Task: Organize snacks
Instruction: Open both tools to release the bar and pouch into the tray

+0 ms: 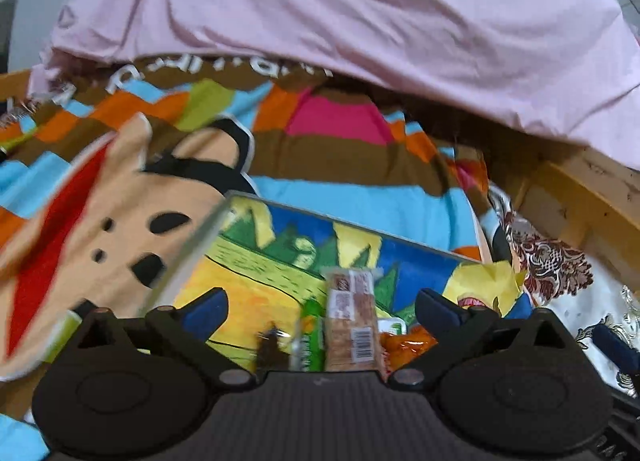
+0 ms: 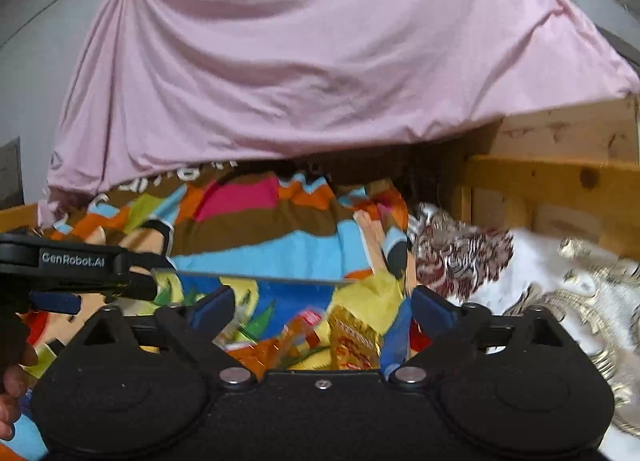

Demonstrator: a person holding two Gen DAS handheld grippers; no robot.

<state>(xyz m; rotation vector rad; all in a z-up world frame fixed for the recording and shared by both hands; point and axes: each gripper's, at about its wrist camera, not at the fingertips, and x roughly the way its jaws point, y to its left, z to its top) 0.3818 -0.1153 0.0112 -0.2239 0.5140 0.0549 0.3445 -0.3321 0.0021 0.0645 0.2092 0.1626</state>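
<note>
A colourful flat tray lies on the bed. On it lie a clear-wrapped biscuit pack, a green packet, an orange snack bag and a yellow bag. My left gripper is open above them, jaws wide apart, holding nothing. In the right wrist view the tray holds a gold-red packet, an orange-red packet and the yellow bag. My right gripper is open and empty above them. The left gripper shows at the left edge.
A cartoon-print blanket covers the bed. A pink sheet hangs behind. A wooden bed frame runs along the right. A white and maroon patterned cloth lies at the right.
</note>
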